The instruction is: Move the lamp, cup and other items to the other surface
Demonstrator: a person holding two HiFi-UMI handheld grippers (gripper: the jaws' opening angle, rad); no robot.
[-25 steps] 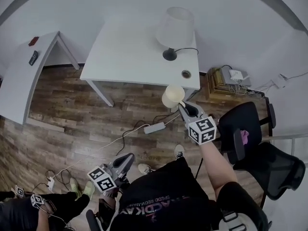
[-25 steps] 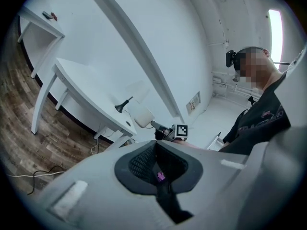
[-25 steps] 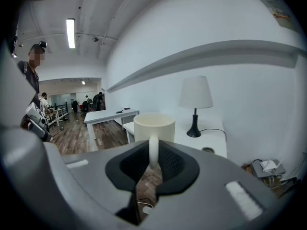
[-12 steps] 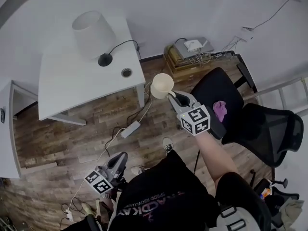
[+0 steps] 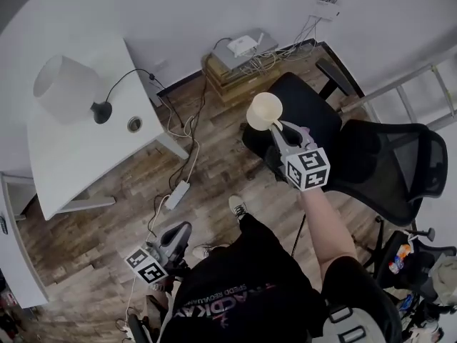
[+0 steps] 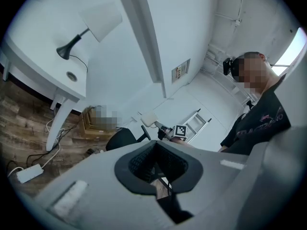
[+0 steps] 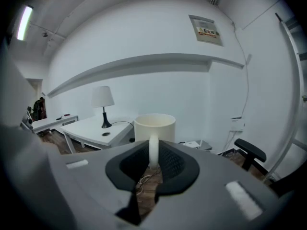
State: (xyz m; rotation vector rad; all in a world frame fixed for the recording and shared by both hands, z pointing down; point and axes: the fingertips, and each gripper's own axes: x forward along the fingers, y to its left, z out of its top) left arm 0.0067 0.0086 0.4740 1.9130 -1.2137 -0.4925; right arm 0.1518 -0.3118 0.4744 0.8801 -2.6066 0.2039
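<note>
The floor [image 5: 86,220] is wood-look plank in mixed brown tones, with white and black cables trailing across it. It meets plain white walls. At the far left stands a white rectangular table [image 5: 78,156] with a smooth matte top, slim legs and a round cable hole [image 5: 134,124] near its right end.

At the right are black office chairs; the nearest one [image 5: 378,159] has a padded seat and a curved mesh back. Against the far wall a low wooden stack [image 5: 235,66] carries a flat white box and a tangle of cords.

The lamp [image 5: 66,88] stands on the table near its far edge. It has a white tapered fabric shade on a thin black stem with a round black foot, and its black cord loops over the tabletop.

The right gripper [image 5: 280,126], grey with a black-and-white marker cube, is held out over the floor in front of the chair. Its jaws are clamped on the handle of the cup [image 5: 263,111], a cream cylindrical mug with a smooth glazed look, carried upright in the air, well apart from the table.

The left gripper [image 5: 177,236] hangs low beside the person's leg. Its jaws are together with nothing between them.

A white power strip [image 5: 176,194] lies on the floor near the table leg.
</note>
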